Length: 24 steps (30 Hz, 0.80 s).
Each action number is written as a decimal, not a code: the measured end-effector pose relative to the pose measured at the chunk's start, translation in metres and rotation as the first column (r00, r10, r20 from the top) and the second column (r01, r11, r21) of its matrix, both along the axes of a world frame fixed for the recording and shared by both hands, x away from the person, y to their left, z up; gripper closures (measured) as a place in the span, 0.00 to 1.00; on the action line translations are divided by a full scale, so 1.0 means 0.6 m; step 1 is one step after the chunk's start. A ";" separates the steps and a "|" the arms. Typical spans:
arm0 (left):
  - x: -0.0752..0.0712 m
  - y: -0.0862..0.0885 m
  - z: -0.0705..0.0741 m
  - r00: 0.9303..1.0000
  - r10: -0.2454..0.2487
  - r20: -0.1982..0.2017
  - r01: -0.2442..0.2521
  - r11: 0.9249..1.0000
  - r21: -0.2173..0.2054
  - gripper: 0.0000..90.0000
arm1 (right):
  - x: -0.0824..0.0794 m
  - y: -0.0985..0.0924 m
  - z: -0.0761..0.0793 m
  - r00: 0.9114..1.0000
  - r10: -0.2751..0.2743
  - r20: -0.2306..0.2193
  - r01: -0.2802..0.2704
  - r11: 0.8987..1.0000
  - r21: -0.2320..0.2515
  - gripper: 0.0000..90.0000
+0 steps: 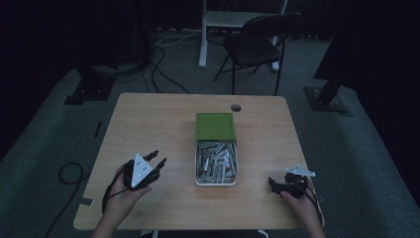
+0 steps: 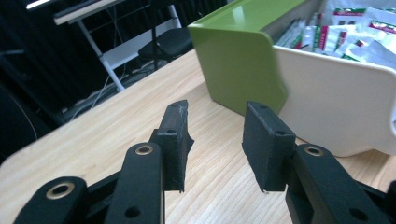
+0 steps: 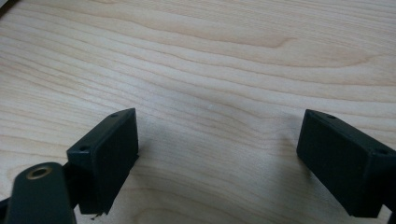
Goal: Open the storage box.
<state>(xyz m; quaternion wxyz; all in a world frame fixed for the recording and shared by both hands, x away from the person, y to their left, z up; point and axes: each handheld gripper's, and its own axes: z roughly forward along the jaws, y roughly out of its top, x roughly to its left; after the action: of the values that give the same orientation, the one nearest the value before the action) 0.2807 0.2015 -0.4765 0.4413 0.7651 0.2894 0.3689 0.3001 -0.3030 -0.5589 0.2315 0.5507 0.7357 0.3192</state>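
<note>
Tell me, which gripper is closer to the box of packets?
Left. The left gripper sits just left of the box, jaws open. The right gripper waits farther off to its right.

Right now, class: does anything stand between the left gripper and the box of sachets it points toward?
Nothing visible does. The left gripper, jaws apart and empty, faces the box across bare table. In the left gripper view only wood lies between its jaws and the box's white wall and green lid.
</note>
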 end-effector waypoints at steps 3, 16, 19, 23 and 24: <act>-0.002 0.015 -0.009 0.999 0.028 -0.024 -0.028 0.999 -0.022 0.68 | 0.000 0.000 0.000 1.000 0.000 0.000 0.000 1.000 0.000 0.14; -0.005 0.062 -0.055 0.971 0.153 -0.183 -0.167 0.984 -0.063 0.57 | 0.000 0.000 0.000 1.000 0.000 0.000 0.000 1.000 0.000 0.14; -0.006 0.069 -0.061 0.962 0.181 -0.205 -0.200 0.977 -0.073 0.56 | 0.000 0.000 0.000 1.000 0.000 0.000 0.000 1.000 0.000 0.14; -0.005 0.078 -0.069 0.944 0.212 -0.253 -0.241 0.967 -0.087 0.53 | 0.000 0.000 0.000 1.000 0.000 0.000 0.000 1.000 0.000 0.14; -0.004 0.081 -0.071 0.938 0.222 -0.267 -0.254 0.963 -0.091 0.53 | 0.000 0.000 0.000 1.000 0.000 0.000 0.000 1.000 0.000 0.14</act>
<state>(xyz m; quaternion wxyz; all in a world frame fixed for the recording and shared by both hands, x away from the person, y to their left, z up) 0.2780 0.2501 -0.5192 0.3993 0.7364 0.4566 0.2997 0.3002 -0.3030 -0.5589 0.2316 0.5508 0.7356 0.3191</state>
